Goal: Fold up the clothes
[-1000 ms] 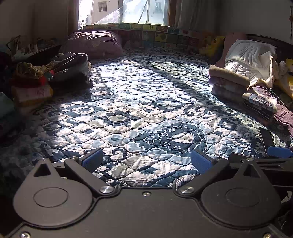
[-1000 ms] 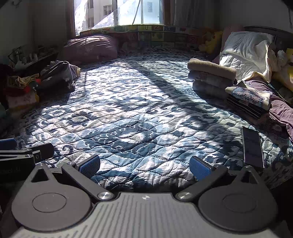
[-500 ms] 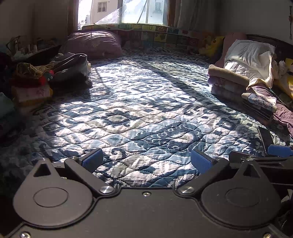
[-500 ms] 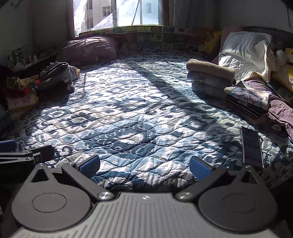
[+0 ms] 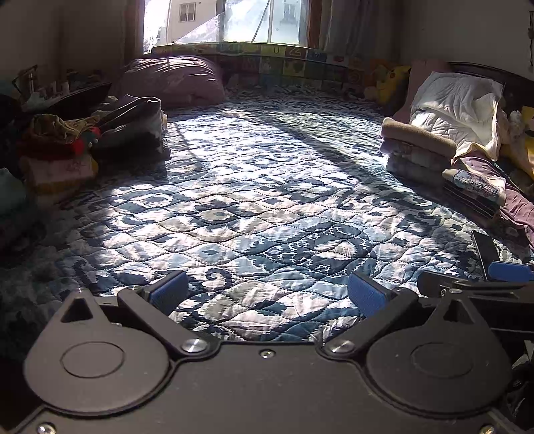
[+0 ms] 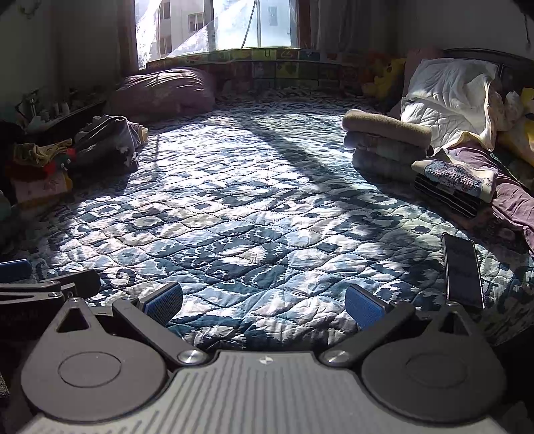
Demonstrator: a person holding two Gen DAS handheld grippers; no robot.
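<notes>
Nothing has shifted since the earlier frames: both tools hover at the same spot over the near edge of the bed (image 5: 267, 207), which carries a blue patterned quilt crossed by sunlight. Left hand-held gripper (image 5: 267, 293) stands wide, its blue pads (image 5: 168, 293) far apart with only quilt between them. Right hand-held gripper (image 6: 263, 303) is likewise spread wide and holds nothing; in the left wrist view part of it shows at 3 o'clock, and the left tool shows at 9 o'clock in the right wrist view.

Clothes lie at the bed's sides. At 9 to 10 o'clock sits a loose heap of clothes (image 5: 130, 127), dark and grey garments beside red and yellow ones. At 2 o'clock a folded stack (image 6: 383, 143) rests, brown piece on top, with a smaller folded patterned pile (image 6: 454, 183) just beside it. A dark phone (image 6: 462, 270) lies on the quilt at 3 o'clock, near the right pad. At 11 o'clock a purple pillow (image 5: 173, 80) sits under the window (image 6: 233, 23).
</notes>
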